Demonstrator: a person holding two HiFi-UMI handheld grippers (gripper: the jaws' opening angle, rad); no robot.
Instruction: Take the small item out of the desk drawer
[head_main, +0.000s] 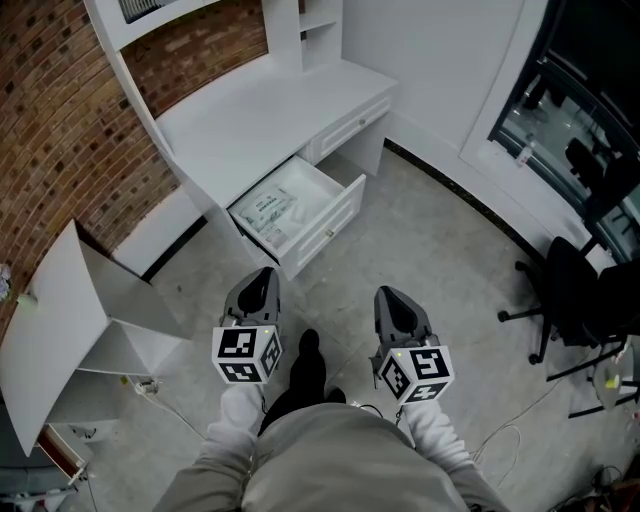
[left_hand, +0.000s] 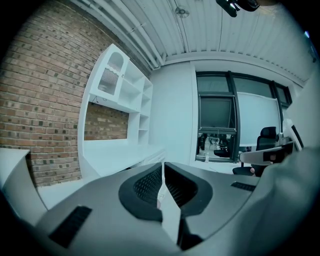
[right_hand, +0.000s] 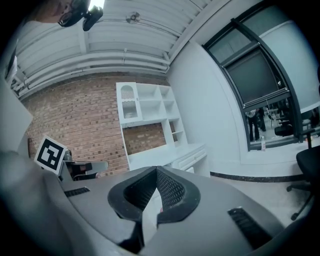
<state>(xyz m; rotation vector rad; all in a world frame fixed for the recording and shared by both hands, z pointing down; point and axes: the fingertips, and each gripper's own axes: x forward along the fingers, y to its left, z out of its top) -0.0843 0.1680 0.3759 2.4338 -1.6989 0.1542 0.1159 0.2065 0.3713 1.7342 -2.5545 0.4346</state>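
Standing before the open drawer (head_main: 325, 228), both jaws closed and empty.
The packet (head_main: 272, 208) is lying inside, well apart from left gripper (head_main: 265, 274) and right gripper (head_main: 389, 296); I am planning to open one before reaching in.

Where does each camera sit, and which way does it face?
Head view: on the person's head, steeply down at the open drawer; left claw, right claw, sleeves show.
Left gripper view: on the left claw, facing the desk; that claw shows.
Right gripper view: on the right claw, facing that desk; left claw's marker cube shows too.
All share the desk.
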